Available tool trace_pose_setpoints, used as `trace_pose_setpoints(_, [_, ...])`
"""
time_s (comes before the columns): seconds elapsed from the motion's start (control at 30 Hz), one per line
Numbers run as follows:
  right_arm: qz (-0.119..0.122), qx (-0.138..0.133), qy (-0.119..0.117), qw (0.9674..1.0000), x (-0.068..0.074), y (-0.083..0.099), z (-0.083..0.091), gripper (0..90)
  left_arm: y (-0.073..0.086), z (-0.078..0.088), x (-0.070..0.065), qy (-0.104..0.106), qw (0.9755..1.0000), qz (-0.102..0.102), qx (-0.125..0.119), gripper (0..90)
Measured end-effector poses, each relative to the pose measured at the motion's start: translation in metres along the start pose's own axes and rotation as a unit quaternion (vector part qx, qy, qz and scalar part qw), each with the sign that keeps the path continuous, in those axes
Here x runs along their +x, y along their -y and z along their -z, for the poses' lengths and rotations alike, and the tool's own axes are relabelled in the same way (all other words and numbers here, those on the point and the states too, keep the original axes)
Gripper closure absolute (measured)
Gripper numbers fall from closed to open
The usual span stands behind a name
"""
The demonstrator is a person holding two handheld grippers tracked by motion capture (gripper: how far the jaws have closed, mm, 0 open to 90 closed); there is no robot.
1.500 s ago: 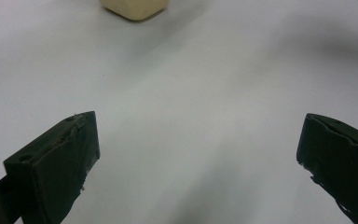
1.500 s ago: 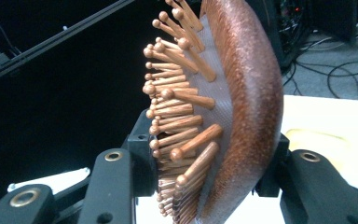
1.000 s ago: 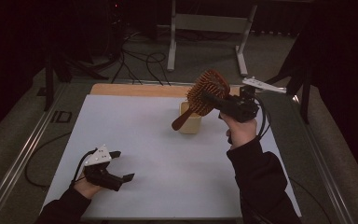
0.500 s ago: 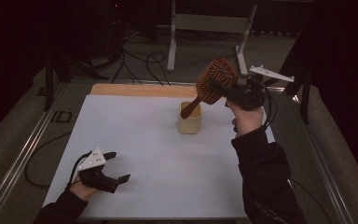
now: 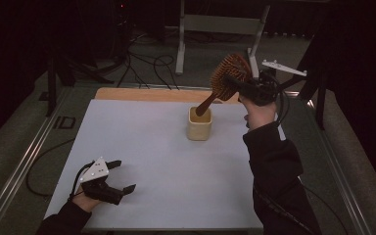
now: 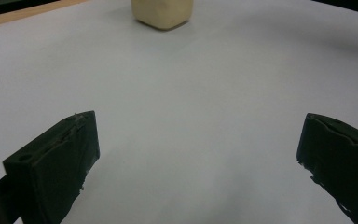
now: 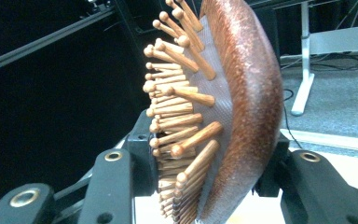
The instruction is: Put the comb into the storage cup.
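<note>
The wooden hairbrush [image 5: 229, 76] is pinched at its head by the right gripper [image 5: 245, 87], tilted above the cream cup [image 5: 199, 124], with the handle end at the cup's mouth. The step in hand appears to be placing the hairbrush into the cup; next, the handle must be lowered straight inside. The left gripper [image 5: 120, 175] rests on the white table [image 5: 147, 147] with jaws spread, holding nothing.

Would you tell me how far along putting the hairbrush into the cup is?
Done: the right tongs grip the wooden hairbrush by its head. In hand: its handle tip sits at the rim of the cream cup. Left: lowering it in and releasing. The left tongs rest open, idle.
</note>
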State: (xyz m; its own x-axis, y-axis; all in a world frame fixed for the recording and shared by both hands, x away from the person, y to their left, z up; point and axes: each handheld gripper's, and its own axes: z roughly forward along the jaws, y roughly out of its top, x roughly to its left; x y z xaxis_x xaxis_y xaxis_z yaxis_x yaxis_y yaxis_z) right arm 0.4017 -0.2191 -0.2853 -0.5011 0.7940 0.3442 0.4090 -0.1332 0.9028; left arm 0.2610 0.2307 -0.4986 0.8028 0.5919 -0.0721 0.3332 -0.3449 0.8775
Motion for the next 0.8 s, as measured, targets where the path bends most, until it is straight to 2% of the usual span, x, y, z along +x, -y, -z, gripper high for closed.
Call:
trace_pose_setpoints(0.13, [0.001,0.003,0.007,1.0,-0.004,0.0,-0.006,53.5,0.0,0.002,0.001,-0.006,1.0,0.0,-0.008,0.0])
trace_pose_setpoints(0.4, [-0.004,0.008,0.018,0.9998,-0.012,0.005,-0.02,53.5,0.002,0.001,0.0,-0.009,0.9999,-0.009,-0.003,0.0])
trace_pose_setpoints(0.8, [-0.011,0.03,0.025,0.9992,-0.021,0.019,-0.04,53.5,0.002,0.0,-0.001,-0.002,0.9999,-0.011,-0.006,0.0])
